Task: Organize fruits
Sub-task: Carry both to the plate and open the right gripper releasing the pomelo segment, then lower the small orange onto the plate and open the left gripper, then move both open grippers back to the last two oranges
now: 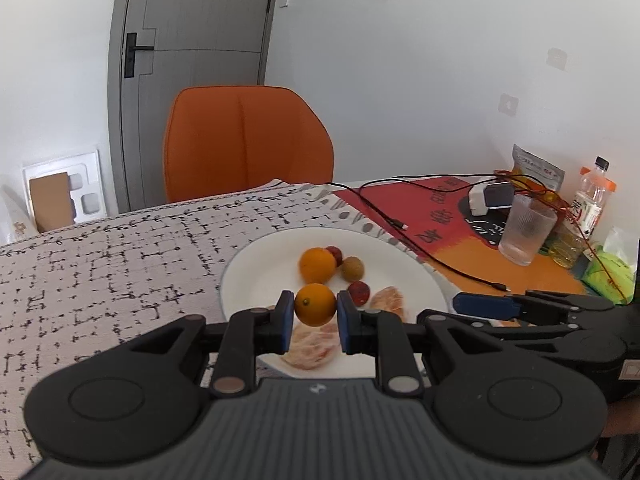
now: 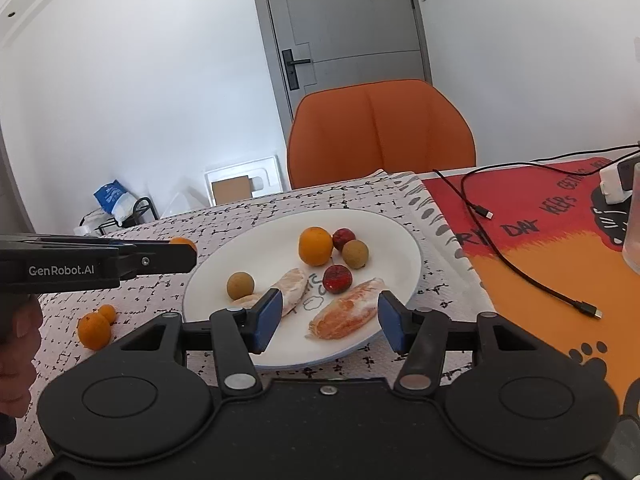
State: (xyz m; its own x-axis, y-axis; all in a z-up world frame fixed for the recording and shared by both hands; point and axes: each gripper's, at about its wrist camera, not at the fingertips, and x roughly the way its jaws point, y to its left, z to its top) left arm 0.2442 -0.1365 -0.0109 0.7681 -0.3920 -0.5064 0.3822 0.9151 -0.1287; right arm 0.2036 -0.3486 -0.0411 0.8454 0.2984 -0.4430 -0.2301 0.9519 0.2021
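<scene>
My left gripper (image 1: pixel 315 316) is shut on a small orange (image 1: pixel 315 305) and holds it above the near edge of the white plate (image 1: pixel 256 264). In the right wrist view that gripper (image 2: pixel 188 254) comes in from the left with the orange (image 2: pixel 182 241) at its tip. The plate (image 2: pixel 400 240) holds a bigger orange (image 2: pixel 315 246), two brown longans (image 2: pixel 355 254), two red fruits (image 2: pixel 337 279) and peeled citrus segments (image 2: pixel 346 319). My right gripper (image 2: pixel 328 322) is open and empty over the plate's near rim. Two small oranges (image 2: pixel 94 330) lie on the cloth left of the plate.
A patterned cloth (image 1: pixel 120 248) covers the table. To the right lie a red and orange mat (image 2: pixel 540 248), black cables (image 2: pixel 520 272), a ribbed glass (image 1: pixel 526 234), a bottle (image 1: pixel 594 196) and a charger (image 1: pixel 490 198). An orange chair (image 1: pixel 246 140) stands behind the table.
</scene>
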